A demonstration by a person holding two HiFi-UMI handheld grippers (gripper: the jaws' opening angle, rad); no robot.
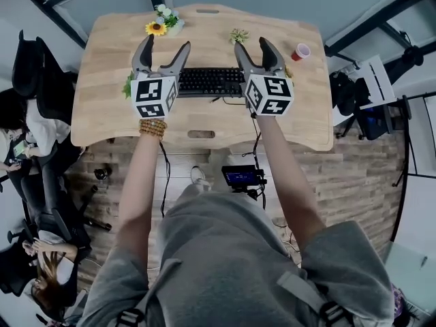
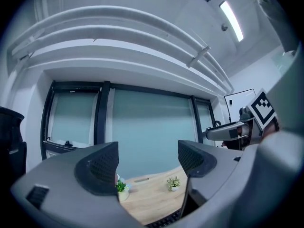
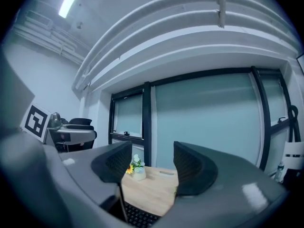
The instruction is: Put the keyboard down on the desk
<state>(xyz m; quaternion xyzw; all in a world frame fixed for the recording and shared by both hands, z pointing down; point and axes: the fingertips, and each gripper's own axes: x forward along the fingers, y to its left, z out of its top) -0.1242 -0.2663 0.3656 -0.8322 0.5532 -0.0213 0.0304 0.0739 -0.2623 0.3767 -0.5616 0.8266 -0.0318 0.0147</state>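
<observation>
the keyboard point(image 1: 210, 82) lies flat on the wooden table point(image 1: 109, 111), so the task looks as good as done. the left gripper point(image 1: 165, 45) hangs over the keyboard's left end and the right gripper point(image 1: 252, 45) over its right end, placed as for a two-ended carry. both have jaws spread wide with nothing between them. beyond the keyboard stands a flower pot point(image 1: 163, 22).
</observation>
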